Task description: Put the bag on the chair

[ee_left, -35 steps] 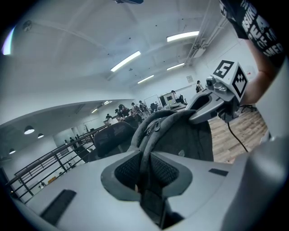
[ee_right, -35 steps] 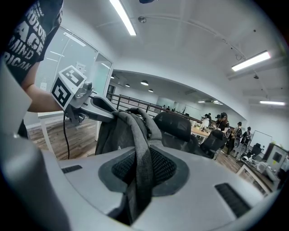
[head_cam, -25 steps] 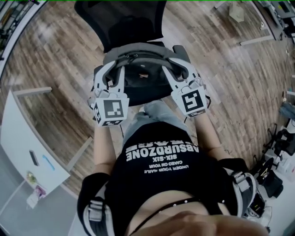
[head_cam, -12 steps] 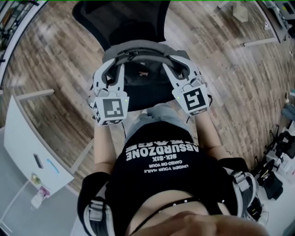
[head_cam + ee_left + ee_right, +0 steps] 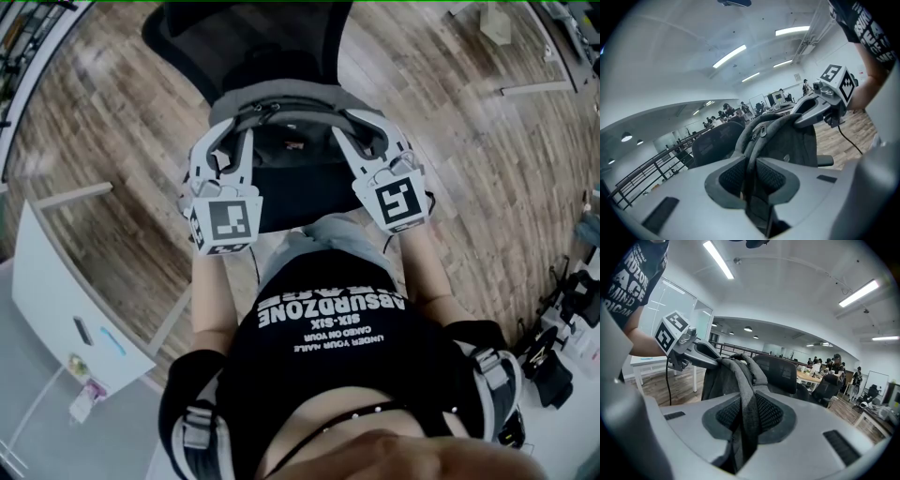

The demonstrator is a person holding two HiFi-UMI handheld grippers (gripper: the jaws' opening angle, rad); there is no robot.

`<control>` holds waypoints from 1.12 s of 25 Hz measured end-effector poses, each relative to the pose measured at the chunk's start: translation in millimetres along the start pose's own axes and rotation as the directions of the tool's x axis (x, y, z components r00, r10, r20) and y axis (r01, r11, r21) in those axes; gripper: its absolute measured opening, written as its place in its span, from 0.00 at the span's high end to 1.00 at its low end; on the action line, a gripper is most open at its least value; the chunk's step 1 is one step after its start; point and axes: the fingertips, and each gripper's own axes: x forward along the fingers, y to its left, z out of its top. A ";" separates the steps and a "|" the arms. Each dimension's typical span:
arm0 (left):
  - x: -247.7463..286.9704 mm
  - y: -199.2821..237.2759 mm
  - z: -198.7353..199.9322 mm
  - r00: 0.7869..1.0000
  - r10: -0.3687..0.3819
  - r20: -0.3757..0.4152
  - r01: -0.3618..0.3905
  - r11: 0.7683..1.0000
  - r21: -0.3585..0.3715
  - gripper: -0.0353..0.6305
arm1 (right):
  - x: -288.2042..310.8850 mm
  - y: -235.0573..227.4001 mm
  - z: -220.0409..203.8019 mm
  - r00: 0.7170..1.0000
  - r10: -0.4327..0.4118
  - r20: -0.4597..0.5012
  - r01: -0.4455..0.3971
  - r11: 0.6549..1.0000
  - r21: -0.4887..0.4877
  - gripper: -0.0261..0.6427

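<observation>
A grey backpack (image 5: 291, 122) hangs between my two grippers, over the seat of a black mesh office chair (image 5: 253, 42). My left gripper (image 5: 225, 150) is shut on the bag's left shoulder strap (image 5: 751, 154). My right gripper (image 5: 361, 141) is shut on the right strap (image 5: 746, 408). In the left gripper view the bag's body (image 5: 787, 140) hangs ahead with the chair back (image 5: 715, 145) behind it. In the right gripper view the bag (image 5: 724, 376) hangs in front of the chair back (image 5: 778, 373). Whether the bag's bottom touches the seat is hidden.
A white table (image 5: 66, 309) with small items stands at the left, above wooden floor (image 5: 487, 169). More gear lies at the right edge (image 5: 562, 319). The person's torso (image 5: 328, 347) fills the lower middle. Desks, chairs and people are far behind (image 5: 829, 376).
The bag and both grippers have shifted slightly forward toward the chair back; the grips on the straps have not changed.
</observation>
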 end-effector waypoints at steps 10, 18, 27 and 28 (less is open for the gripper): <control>37.1 11.6 -13.0 0.999 -0.013 -0.043 0.012 1.000 -0.015 0.82 | 36.3 -22.9 -13.7 0.999 0.039 -0.017 -0.039 0.999 0.011 0.84; 63.6 17.9 -34.0 0.996 -0.036 -0.086 0.032 0.999 -0.042 0.83 | 67.3 -31.9 -31.3 0.997 0.071 -0.036 -0.070 0.997 0.039 0.83; 91.1 24.1 -51.1 0.992 -0.059 -0.116 0.052 0.997 -0.060 0.83 | 95.9 -42.8 -47.7 0.994 0.092 -0.057 -0.089 0.995 0.053 0.83; 93.7 24.4 -53.5 0.991 -0.061 -0.120 0.054 0.997 -0.061 0.83 | 98.9 -43.4 -49.7 0.993 0.096 -0.061 -0.093 0.994 0.054 0.83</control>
